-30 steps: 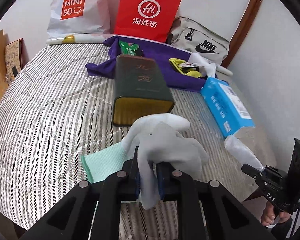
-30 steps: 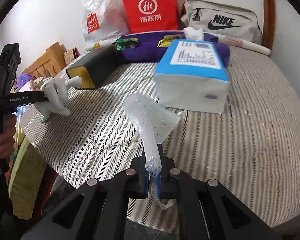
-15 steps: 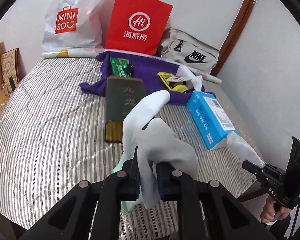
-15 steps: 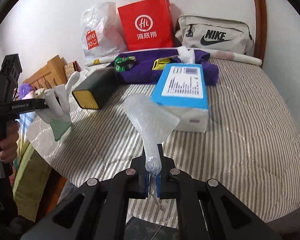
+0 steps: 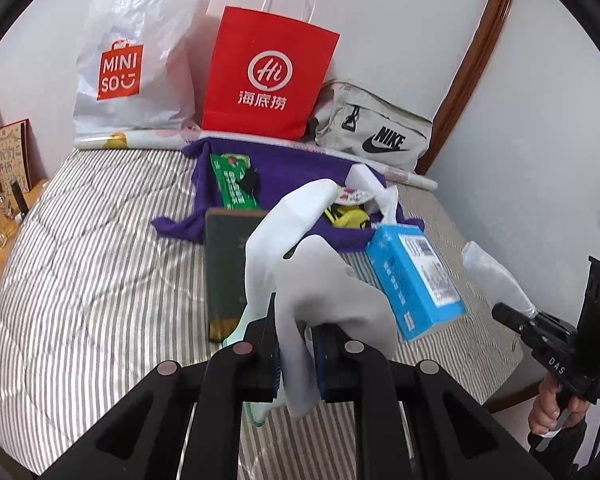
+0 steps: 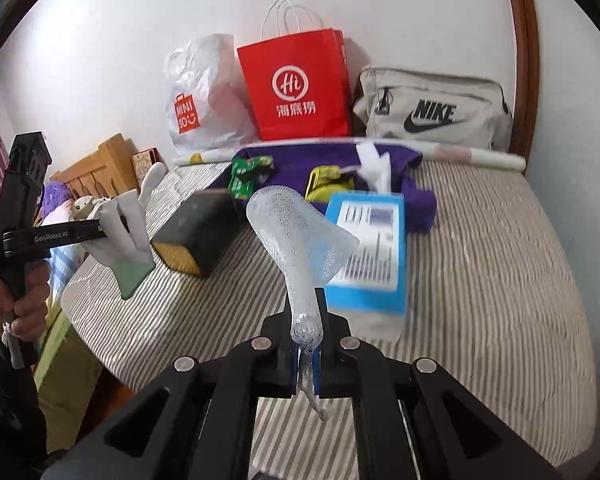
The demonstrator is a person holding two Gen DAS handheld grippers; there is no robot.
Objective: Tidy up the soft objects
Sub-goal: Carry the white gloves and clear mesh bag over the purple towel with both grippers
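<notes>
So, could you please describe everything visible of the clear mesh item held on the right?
The translucent, netted foam sleeve looks soft and bubbly. It flares into a wide open mouth at the top and narrows to a pinched neck, clamped upright in the right hand-held gripper, with a thin tail dangling below. It hangs above the striped bed, touching nothing else.

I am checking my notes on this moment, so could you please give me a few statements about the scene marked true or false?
1. The left tongs grip a white glove. True.
2. The right tongs are open. False: they pinch a clear plastic bag.
3. The blue tissue pack lies on the striped bed. True.
4. The red paper bag lies flat. False: it stands upright by the wall.
</notes>
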